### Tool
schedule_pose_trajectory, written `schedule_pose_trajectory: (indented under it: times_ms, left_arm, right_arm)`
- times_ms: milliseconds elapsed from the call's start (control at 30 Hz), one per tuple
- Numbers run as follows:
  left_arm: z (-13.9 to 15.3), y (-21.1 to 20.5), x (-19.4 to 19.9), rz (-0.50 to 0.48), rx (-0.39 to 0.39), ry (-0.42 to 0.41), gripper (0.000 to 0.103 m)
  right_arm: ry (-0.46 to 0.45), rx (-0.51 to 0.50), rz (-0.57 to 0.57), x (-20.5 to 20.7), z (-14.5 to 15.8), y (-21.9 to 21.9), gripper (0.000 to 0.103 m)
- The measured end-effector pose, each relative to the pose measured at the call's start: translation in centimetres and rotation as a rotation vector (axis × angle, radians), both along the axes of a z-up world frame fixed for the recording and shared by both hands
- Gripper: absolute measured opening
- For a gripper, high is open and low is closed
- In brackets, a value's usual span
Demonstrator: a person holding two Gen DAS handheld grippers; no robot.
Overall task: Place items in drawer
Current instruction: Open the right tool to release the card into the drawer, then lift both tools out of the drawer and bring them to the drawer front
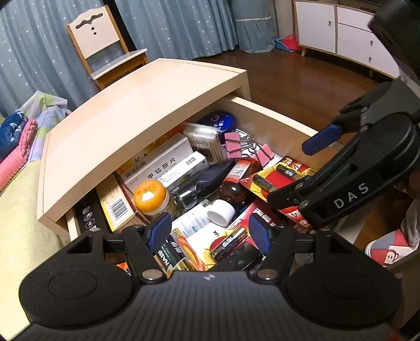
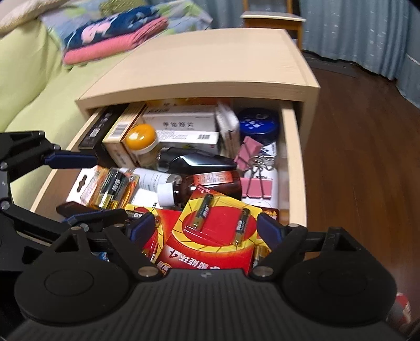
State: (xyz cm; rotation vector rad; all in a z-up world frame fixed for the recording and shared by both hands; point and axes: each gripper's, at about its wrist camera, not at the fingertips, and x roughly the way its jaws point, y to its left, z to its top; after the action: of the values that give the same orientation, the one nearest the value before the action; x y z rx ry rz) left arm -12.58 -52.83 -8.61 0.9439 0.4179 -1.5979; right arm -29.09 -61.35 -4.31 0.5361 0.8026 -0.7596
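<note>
Bedside drawer (image 2: 295, 168) pulled out, crammed with battery packs (image 2: 210, 236), both grippers' jaws spread, empty

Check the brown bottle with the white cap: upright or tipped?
Tipped. The brown bottle lies on its side among the clutter in the drawer, white cap pointing toward the camera.

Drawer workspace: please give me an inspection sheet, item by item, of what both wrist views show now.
Surface: nightstand, its top bare; drawer pulled open.
Job's things: red battery card lying on top of the drawer contents at the front; brown bottle, orange-lidded jar, medicine boxes.
Clutter: pink binder clips, blue tin, packed tightly.
Grippers: left tool open, empty; right tool open, empty.
Cables: nothing seen.
Surroundings: chair, curtains, bed, white cabinet.
</note>
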Motion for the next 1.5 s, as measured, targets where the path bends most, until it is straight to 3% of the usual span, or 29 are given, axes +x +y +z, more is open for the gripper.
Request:
schedule_pose_trajectory:
  times_ms: [167, 333, 467, 533, 733, 933, 1067, 1233, 1500]
  left_arm:
    - [0.3, 0.5, 0.9, 0.018, -0.018, -0.009, 0.067]
    - [0.8, 0.9, 2.3, 0.054, -0.046, 0.020, 0.067]
    - [0.8, 1.0, 3.1, 0.066, -0.052, 0.027, 0.067]
    - [0.8, 1.0, 3.5, 0.072, -0.053, 0.036, 0.067]
    - [0.8, 1.1, 4.2, 0.084, -0.066, 0.063, 0.067]
    - [0.8, 1.1, 4.2, 0.079, -0.070, 0.073, 0.067]
    - [0.7, 1.0, 4.3, 0.082, -0.068, 0.078, 0.067]
    - [0.6, 0.7, 4.2, 0.078, -0.066, 0.077, 0.067]
    - [1.2, 1.0, 4.0, 0.096, -0.063, 0.070, 0.067]
  right_arm:
    - [0.092, -0.007, 0.077, 1.6, -0.4, -0.6, 0.082]
    - [0.248, -0.084, 0.218, 2.9, -1.2, -0.1, 0.081]
    - [0.338, -0.195, 0.225, 3.0, -0.8, -0.3, 0.080]
    - [0.329, -0.179, 0.210, 2.9, -0.6, -0.7, 0.080]
    - [0.198, 0.006, 0.222, 3.0, -0.2, -1.8, 0.076]
    - [0.359, -0.013, 0.412, 5.6, -2.2, -1.1, 0.075]
    - [0.460, -0.117, 0.471, 5.6, -2.2, -1.2, 0.076]
    - [0.397, -0.097, 0.405, 5.0, -0.9, -2.2, 0.074]
    - [0.222, -0.059, 0.246, 2.0, 1.9, -2.2, 0.075]
